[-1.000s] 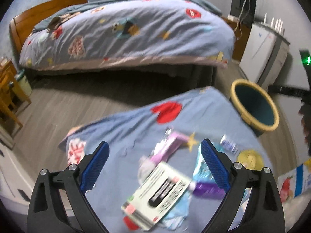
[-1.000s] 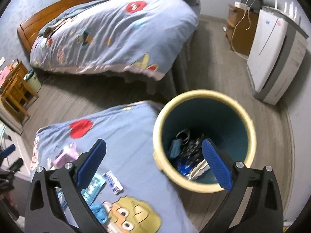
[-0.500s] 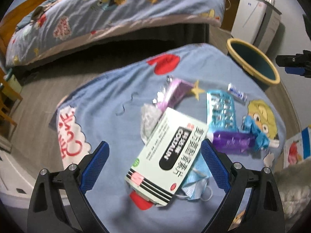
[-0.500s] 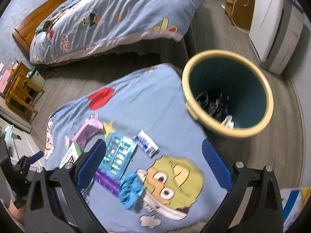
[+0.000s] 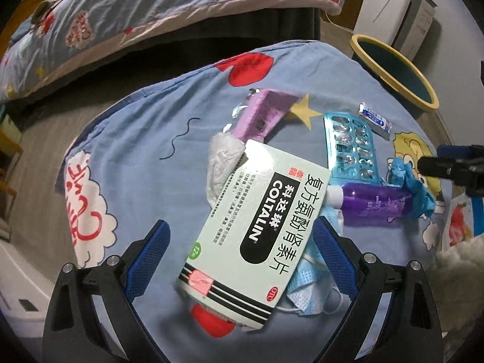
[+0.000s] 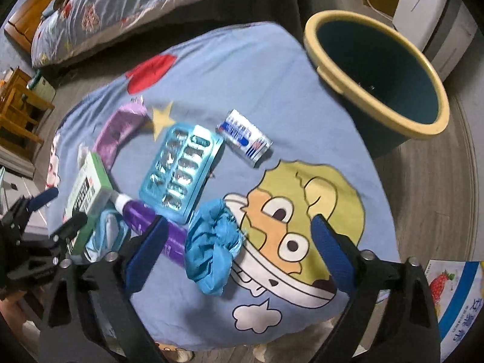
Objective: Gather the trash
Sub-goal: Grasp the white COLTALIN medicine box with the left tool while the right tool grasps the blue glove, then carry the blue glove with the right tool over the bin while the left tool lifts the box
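Trash lies on a blue cartoon cloth (image 5: 136, 157). A pale green medicine box (image 5: 257, 233) (image 6: 87, 187) lies between the jaws of my open left gripper (image 5: 242, 257), over a blue face mask (image 5: 305, 290) and white tissue (image 5: 220, 166). A purple bottle (image 5: 375, 204) (image 6: 151, 220), teal blister pack (image 5: 351, 148) (image 6: 181, 169), crumpled blue glove (image 6: 214, 248), purple wrapper (image 5: 263, 115) and small blue-white packet (image 6: 243, 137) lie nearby. My right gripper (image 6: 239, 251) is open, hovering over the glove. The yellow-rimmed bin (image 6: 378, 75) stands to the right.
A bed with a blue cartoon quilt (image 5: 151, 6) stands behind. A white air purifier (image 5: 390, 6) stands beyond the bin. Wooden furniture (image 6: 18, 112) is at the far left. A printed bag (image 6: 453, 302) lies at the right.
Both grippers have moved down and closer to the cloth. The left now frames the medicine box. The right has swung away from above the bin to over the blue glove.
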